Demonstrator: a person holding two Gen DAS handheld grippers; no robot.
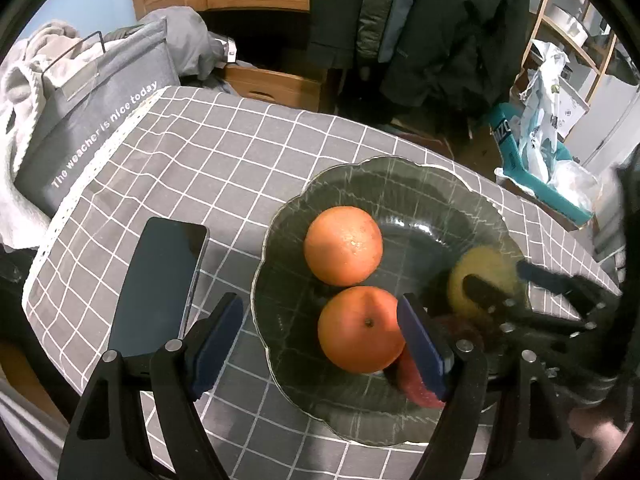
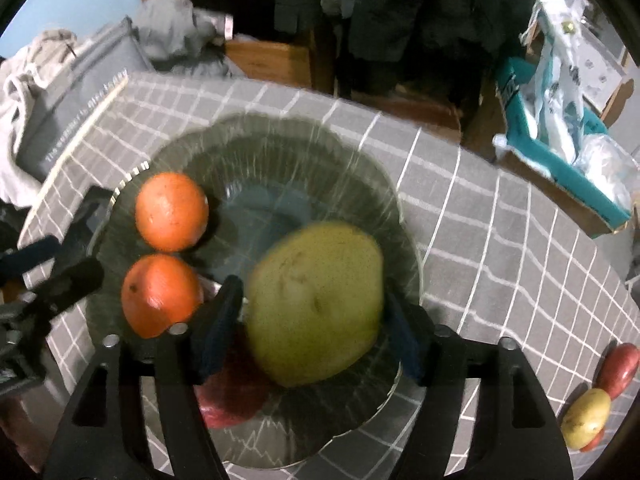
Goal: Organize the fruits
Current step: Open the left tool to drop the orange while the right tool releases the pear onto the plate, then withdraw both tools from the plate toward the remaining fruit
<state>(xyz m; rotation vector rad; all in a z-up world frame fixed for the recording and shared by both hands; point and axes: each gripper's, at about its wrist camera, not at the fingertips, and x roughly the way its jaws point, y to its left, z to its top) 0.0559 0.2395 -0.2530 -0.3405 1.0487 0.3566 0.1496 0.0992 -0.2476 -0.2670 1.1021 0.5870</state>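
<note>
A dark glass plate (image 1: 400,184) (image 2: 280,152) sits on the checked tablecloth. Two oranges (image 1: 343,251) (image 1: 360,329) (image 2: 172,211) (image 2: 160,295) lie in it, with a red fruit (image 1: 416,384) (image 2: 232,396) beside them. My right gripper (image 2: 316,320) is shut on a yellow-green pear (image 2: 316,304) and holds it over the plate; it shows in the left wrist view (image 1: 492,280) with the pear (image 1: 484,268). My left gripper (image 1: 320,344) is open and empty, over the plate's left edge, next to the near orange.
A black phone (image 1: 160,280) lies on the cloth left of the plate. A yellow pear (image 2: 586,418) and a red apple (image 2: 618,370) lie on the cloth at the right. A grey storage bag (image 1: 92,120) stands beyond the table's left edge.
</note>
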